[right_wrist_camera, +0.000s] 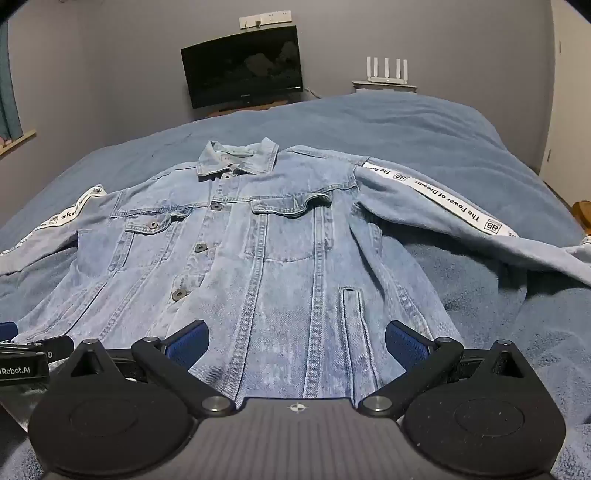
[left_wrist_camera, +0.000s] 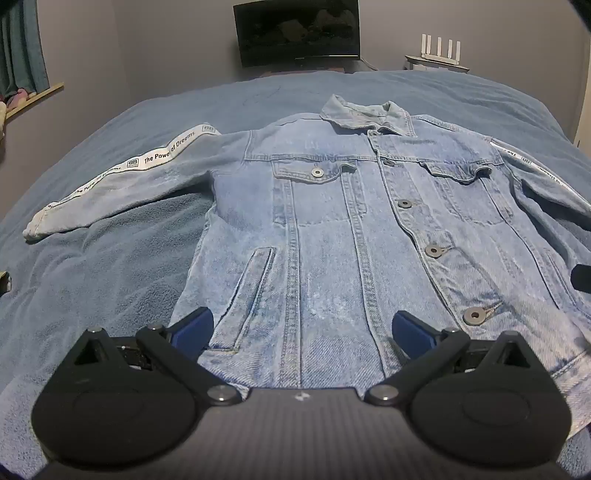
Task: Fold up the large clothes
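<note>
Both the left gripper (left_wrist_camera: pixel 301 328) and right gripper (right_wrist_camera: pixel 297 339) hover wide-jawed, seemingly untouching, over the jacket (left_wrist_camera: pixel 351 229) hem at frame bottom; stiff denim could slip from a shallow pinch.

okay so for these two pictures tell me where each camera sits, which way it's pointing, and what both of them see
Left wrist: sits on the left gripper near the hem of the denim jacket, looking up its front toward the collar; its open blue-padded fingers show, and a dark piece at the right edge is probably the right gripper.
Right wrist: sits on the right gripper at the hem, further right, facing the same way; its open fingers show, with the left gripper at the left edge.
Shared: jacket, blue bedspread, monitor, white router.
</note>
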`<action>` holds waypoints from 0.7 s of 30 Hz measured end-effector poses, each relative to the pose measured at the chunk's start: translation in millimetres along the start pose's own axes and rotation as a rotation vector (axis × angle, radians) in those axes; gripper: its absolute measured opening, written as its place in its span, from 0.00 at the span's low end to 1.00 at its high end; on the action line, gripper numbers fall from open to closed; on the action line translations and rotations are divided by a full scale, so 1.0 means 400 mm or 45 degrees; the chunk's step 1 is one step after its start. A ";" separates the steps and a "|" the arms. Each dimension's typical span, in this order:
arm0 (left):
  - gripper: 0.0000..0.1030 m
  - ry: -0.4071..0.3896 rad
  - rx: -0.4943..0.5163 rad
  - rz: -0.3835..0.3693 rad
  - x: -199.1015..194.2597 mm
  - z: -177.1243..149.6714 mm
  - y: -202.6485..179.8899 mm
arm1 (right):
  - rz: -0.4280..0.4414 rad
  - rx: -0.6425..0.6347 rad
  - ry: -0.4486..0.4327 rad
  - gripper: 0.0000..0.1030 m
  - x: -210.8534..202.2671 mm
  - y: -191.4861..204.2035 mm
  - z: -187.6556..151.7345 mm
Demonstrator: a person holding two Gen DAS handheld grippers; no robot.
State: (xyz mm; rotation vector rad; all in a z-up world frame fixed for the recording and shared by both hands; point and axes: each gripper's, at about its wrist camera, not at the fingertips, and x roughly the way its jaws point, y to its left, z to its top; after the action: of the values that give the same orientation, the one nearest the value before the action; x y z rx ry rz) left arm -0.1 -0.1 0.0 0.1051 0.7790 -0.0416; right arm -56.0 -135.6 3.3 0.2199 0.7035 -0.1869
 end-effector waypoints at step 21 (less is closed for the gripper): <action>1.00 0.000 0.001 0.001 0.000 0.000 0.000 | -0.004 0.012 0.006 1.00 0.002 -0.001 -0.004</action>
State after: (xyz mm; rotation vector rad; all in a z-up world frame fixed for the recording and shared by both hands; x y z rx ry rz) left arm -0.1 -0.2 -0.1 0.1060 0.7791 -0.0412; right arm -56.5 -135.8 1.4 0.2281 0.7075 -0.1932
